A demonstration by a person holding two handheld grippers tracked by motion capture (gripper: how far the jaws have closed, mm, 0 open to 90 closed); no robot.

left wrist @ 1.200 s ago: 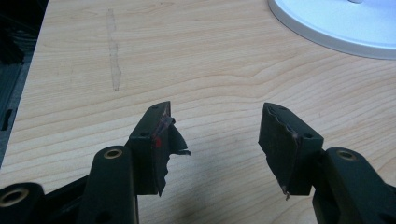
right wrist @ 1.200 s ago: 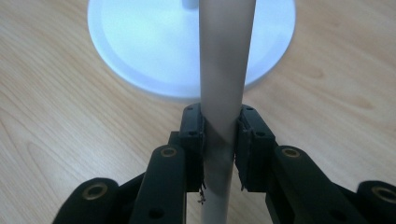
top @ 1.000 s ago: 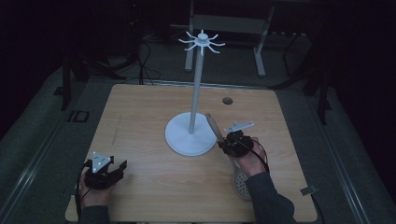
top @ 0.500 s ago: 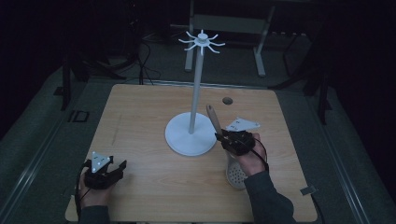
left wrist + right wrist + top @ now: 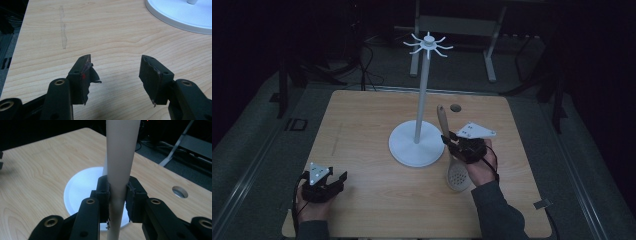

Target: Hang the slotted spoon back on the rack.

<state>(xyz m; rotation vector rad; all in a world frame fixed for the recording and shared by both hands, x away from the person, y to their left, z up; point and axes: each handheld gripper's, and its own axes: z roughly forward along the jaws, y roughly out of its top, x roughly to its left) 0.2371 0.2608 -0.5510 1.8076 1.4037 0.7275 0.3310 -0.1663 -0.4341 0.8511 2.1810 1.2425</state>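
Slotted spoon held beside stand

Spoon [image 5: 453, 160] handle is clamped in the right tongs [image 5: 451, 142], right of the white stand [image 5: 417, 145]. Left tongs [image 5: 343, 179] are held wide, empty, over the near-left surface [image 5: 362, 115].

The table [image 5: 362, 150] is light wood with rounded corners. A faint pale streak [image 5: 63, 27] runs across its grain on the left part. Near the far right edge a small round hole with a metal rim [image 5: 455, 107] is set into the top. Beyond the table the room is dark. A grey metal frame on slanted legs [image 5: 457, 30] stands on the floor behind the far edge, and black cables [image 5: 367, 70] trail over the floor to the left of it. Grey carpeted floor [image 5: 257, 150] surrounds the table, with a pale strip running along the left side. A small light tag [image 5: 542, 203] lies on the floor by the near right corner.
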